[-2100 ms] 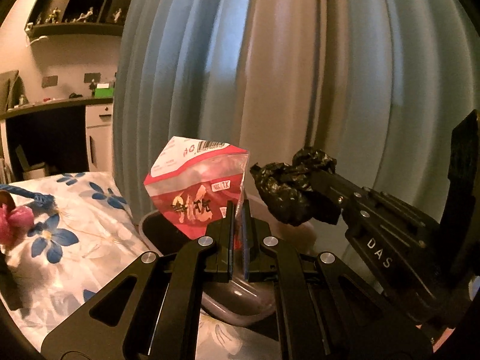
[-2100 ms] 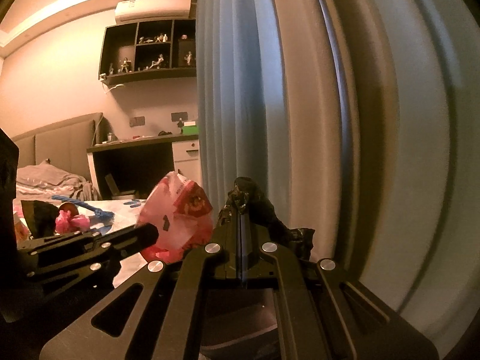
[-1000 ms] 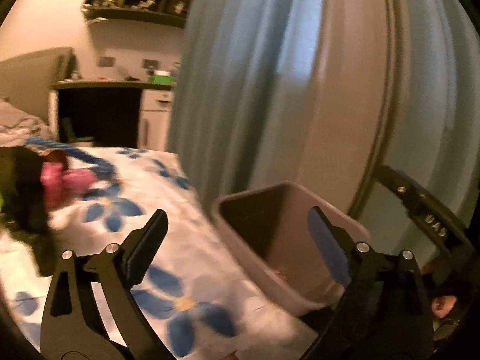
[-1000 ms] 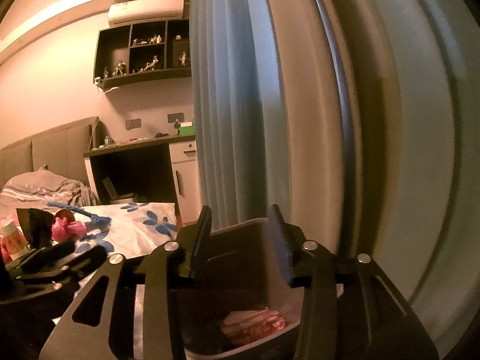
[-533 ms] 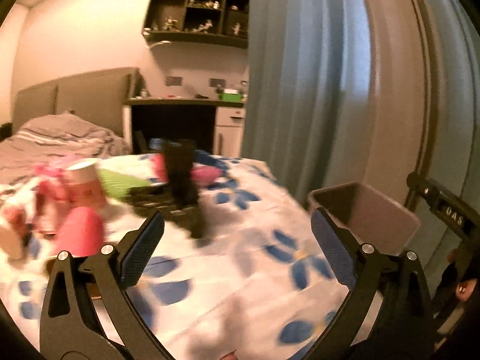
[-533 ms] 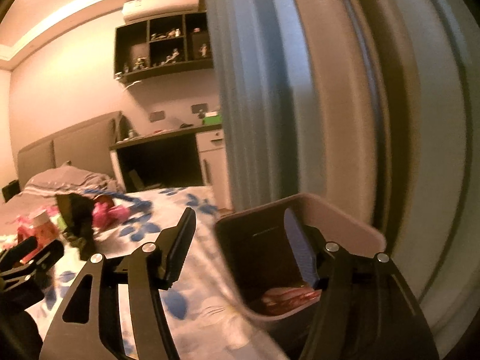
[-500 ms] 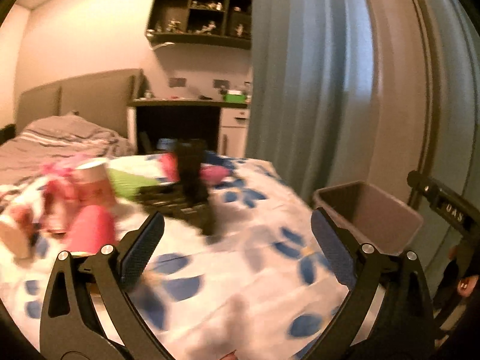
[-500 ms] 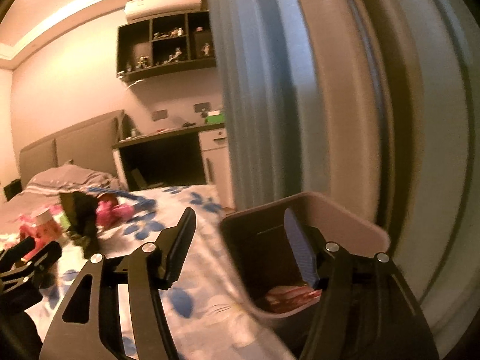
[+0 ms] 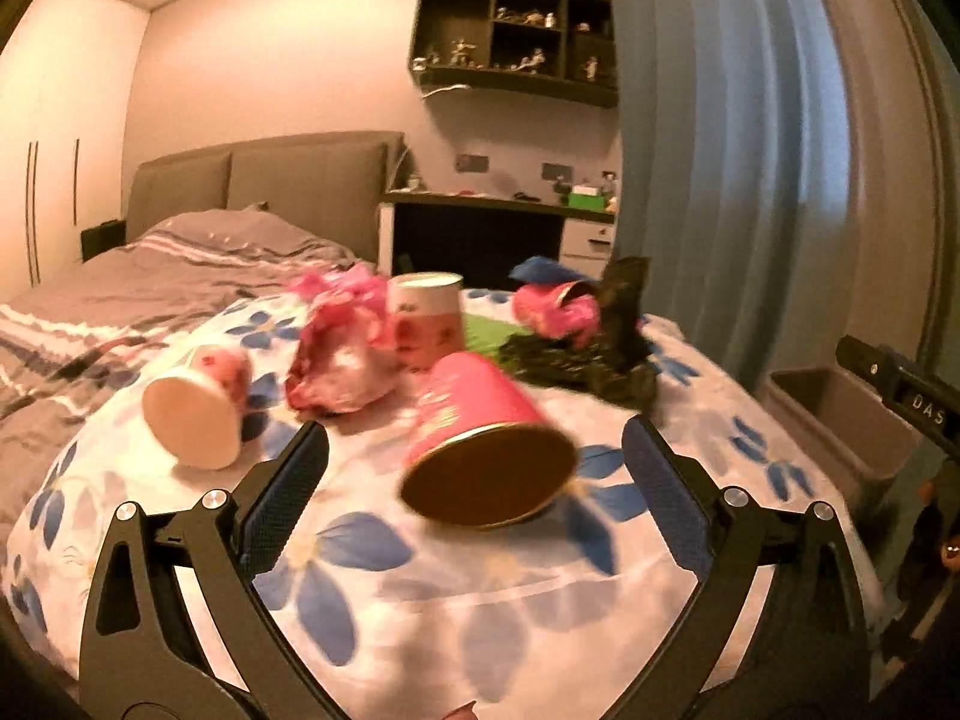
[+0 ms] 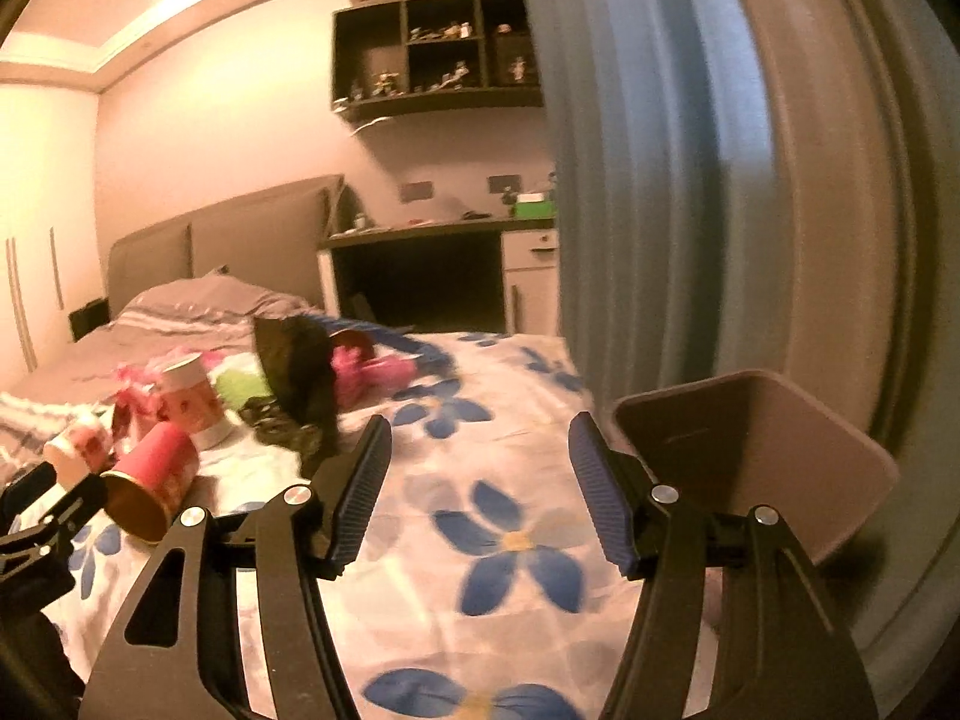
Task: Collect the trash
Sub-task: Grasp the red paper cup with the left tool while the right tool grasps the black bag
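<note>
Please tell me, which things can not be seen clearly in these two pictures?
- Inside of the bin: right wrist view, its own wall and the right claw hide the bottom.
- Print on the pink can: left wrist view, motion blur.
- Shelf figurines: too small.
- Right claw in the left wrist view: cut off by the edge.

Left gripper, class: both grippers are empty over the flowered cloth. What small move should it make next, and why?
Probably ease the left gripper forward around the tipped pink cup. Its jaws stand wide and empty, that cup lies on its side nearest and almost centred between them, and the bin waits at the right.
</note>
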A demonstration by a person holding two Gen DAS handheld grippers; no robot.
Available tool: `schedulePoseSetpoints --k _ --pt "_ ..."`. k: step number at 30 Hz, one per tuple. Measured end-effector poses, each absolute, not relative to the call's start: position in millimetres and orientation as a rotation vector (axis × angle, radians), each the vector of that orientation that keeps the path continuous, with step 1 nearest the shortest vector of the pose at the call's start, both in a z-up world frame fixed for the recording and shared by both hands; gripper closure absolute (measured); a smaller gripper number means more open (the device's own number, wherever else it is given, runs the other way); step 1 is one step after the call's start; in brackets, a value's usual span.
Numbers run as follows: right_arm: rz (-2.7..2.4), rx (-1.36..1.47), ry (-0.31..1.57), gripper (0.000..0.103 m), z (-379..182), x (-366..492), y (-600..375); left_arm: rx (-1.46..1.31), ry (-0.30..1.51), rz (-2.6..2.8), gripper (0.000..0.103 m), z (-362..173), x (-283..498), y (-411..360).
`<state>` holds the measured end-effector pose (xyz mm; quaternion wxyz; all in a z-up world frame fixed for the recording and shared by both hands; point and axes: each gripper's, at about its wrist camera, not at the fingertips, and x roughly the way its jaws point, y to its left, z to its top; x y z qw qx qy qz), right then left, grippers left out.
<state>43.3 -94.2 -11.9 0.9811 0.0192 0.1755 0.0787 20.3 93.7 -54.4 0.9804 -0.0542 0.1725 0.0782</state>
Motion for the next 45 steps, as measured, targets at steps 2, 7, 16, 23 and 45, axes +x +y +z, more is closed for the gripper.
schedulePoseSetpoints --k 2,7,16,23,45 --pt "0.176 0.031 0.361 0.042 -14.2 47.1 -84.4 -0.120 0.359 0.167 0.006 -60.5 21.7 101.8" --pt "0.221 0.011 0.387 0.042 -21.2 61.5 -60.3 -0.148 0.393 0.169 0.006 -71.3 29.7 117.6" --pt "0.318 0.021 0.457 0.042 -34.9 100.0 -24.9 -0.166 0.439 0.156 0.012 -78.0 45.2 128.6" --pt "0.368 -0.007 0.540 0.044 -43.7 124.0 -3.2 -0.157 0.485 0.126 0.029 -82.0 62.2 130.2" --pt "0.361 -0.035 0.557 0.097 -41.2 91.3 -26.3 -0.200 0.542 0.072 0.097 -80.9 70.0 129.0"
